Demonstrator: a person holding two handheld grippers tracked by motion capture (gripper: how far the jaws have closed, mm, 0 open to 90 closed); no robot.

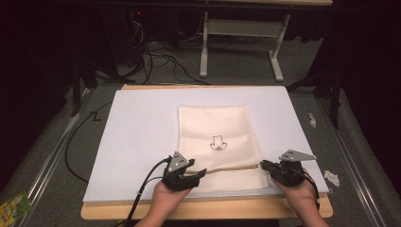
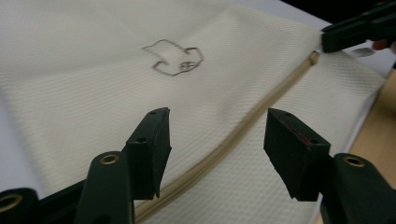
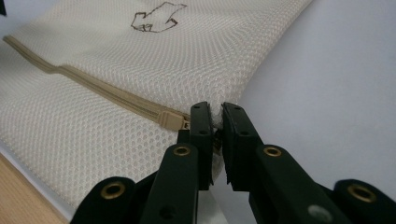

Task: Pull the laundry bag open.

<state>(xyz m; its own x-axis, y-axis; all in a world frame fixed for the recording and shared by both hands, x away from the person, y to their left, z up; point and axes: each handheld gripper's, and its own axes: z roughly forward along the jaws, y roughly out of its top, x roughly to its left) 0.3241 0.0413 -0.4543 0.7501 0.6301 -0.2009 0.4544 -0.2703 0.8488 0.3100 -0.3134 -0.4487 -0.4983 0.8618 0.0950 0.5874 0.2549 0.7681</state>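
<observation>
Pinching the cream mesh zippered bag (image 3: 140,60) at its edge beside the tan zipper slider (image 3: 172,120) with the right gripper (image 3: 217,122); holding the left gripper (image 2: 215,140) spread wide above the zipper.

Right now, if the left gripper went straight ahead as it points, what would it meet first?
Probably the mesh bag at its zipper: the open left gripper straddles that line, low over the fabric, though depth is unclear.

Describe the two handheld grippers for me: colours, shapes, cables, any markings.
Both are black, each topped by a grey three-cornered plate. The left gripper trails a black cable toward the table's near edge; its blocky black jaws carry brass-coloured rivets, and one pad shows a reddish streak. The right gripper has the same riveted black jaws. No sleeves visible.
</observation>
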